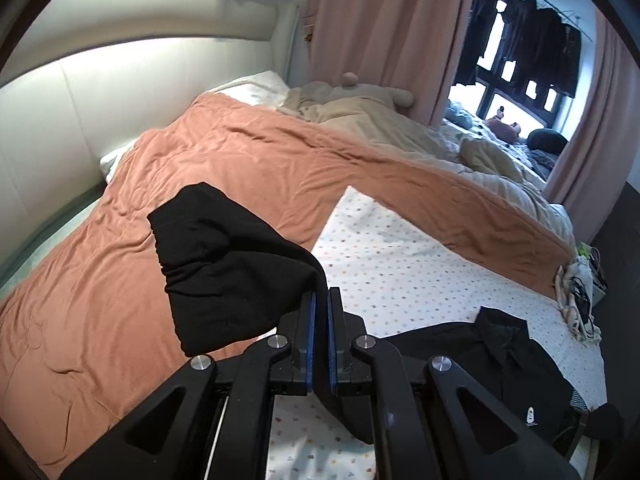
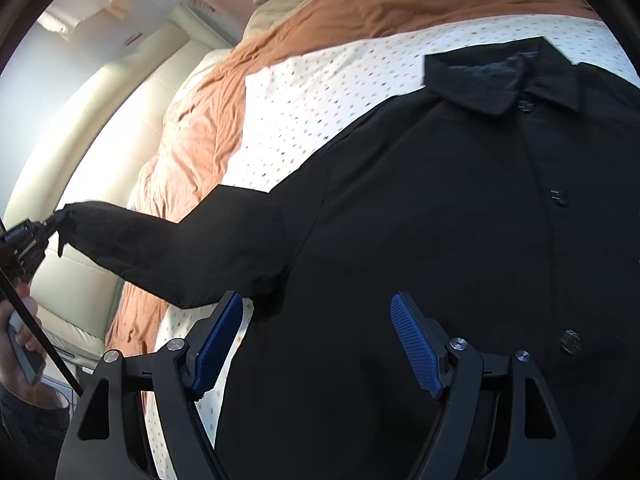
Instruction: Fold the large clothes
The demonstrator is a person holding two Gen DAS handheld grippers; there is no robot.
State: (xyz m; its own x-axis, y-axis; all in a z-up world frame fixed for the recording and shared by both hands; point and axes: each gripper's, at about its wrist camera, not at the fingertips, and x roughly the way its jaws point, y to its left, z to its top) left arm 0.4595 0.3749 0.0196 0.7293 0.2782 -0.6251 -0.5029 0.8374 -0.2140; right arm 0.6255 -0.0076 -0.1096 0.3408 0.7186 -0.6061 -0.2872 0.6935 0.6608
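A black button-up shirt lies front up on a white dotted sheet, its collar toward the far side. My left gripper is shut on the cuff end of its sleeve, and the black cloth hangs over its left finger, lifted off the bed. In the right wrist view that sleeve stretches out to the left, up to the left gripper. My right gripper stands open over the shirt's body near the armpit, with nothing pinched between its blue pads.
An orange duvet and a beige blanket cover the far half of the bed. A padded cream headboard runs along the left, pink curtains at the back. Loose cloth and cables sit at the bed's right edge. A hand shows at lower left.
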